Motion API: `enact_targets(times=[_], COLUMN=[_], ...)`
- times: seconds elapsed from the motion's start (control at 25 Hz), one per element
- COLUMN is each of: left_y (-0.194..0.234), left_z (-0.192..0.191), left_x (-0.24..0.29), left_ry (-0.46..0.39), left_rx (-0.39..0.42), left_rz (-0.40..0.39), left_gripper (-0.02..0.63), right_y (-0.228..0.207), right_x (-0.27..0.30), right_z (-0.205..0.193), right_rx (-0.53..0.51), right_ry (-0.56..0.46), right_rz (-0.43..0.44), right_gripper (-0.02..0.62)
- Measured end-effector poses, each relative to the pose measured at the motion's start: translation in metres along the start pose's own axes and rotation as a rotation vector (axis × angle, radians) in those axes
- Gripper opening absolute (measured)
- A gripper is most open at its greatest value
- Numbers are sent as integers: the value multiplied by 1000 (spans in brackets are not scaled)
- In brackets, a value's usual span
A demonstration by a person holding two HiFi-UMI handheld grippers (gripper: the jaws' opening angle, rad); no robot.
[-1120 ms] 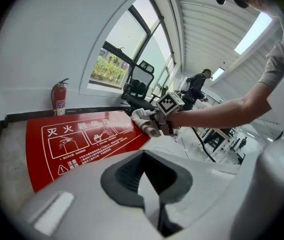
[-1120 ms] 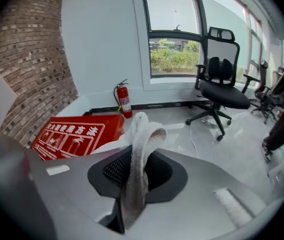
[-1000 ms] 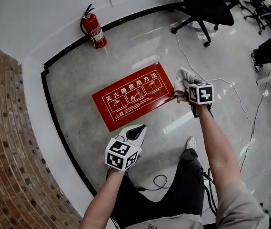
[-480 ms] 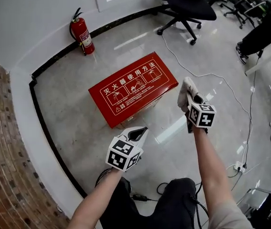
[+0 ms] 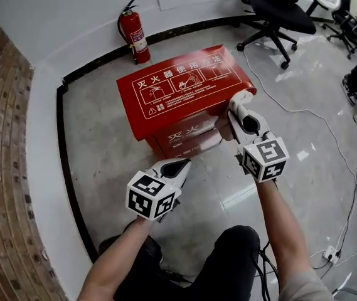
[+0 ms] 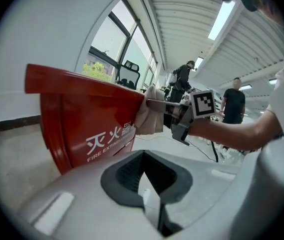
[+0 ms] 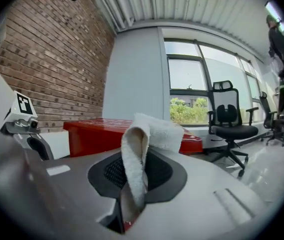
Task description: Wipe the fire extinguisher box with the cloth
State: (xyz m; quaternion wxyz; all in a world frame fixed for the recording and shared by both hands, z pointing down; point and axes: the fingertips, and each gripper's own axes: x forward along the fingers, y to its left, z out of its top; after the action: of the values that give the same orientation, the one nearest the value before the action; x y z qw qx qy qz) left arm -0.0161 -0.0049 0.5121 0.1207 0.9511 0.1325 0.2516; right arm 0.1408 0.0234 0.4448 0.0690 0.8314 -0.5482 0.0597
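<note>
The grey tiled floor carried everything, with a curved brick wall along its left side. The fire extinguisher box stood on the floor in front of the person, near the middle of the head view. It was a glossy red metal case. Its broad top showed white characters and a row of white instruction pictures, and its front face had white lettering. An overhanging lip ran round the lid. A black office chair stood beyond the box to the right. A red fire extinguisher stood upright against the far wall, well apart from the box. A white cable trailed across the floor at the right.

The right claw was clenched on the cloth and reached to the box's near right corner. In its own view the jaws pinched a folded loop of the fabric, which rose and flopped forward above them. The left claw hung low in front of the box, apart from it. Its jaws were closed together and held nothing.

The cloth was white, thick terry. Seen from the left gripper view, it was bunched against the lid's edge at that corner, touching the red metal.
</note>
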Motion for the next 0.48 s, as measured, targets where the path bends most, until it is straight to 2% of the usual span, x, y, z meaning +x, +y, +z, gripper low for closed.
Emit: enact_targets(times=[0.12, 0.28, 0.48], left_y=[15, 37, 52], left_z=[-18, -41, -79], left_x=[-9, -35, -71], left_ry=[-2, -12, -23], left_rx=[-8, -46, -105], left_rz=[77, 202, 329], left_gripper=[0, 0, 0], right_y=[47, 132, 220], right_x=[7, 24, 43], right_z=[-4, -6, -31], right_rx=[-20, -66, -91], right_ry=[-41, -68, -34], right_rz=[119, 339, 571], right_gripper=[77, 77, 78])
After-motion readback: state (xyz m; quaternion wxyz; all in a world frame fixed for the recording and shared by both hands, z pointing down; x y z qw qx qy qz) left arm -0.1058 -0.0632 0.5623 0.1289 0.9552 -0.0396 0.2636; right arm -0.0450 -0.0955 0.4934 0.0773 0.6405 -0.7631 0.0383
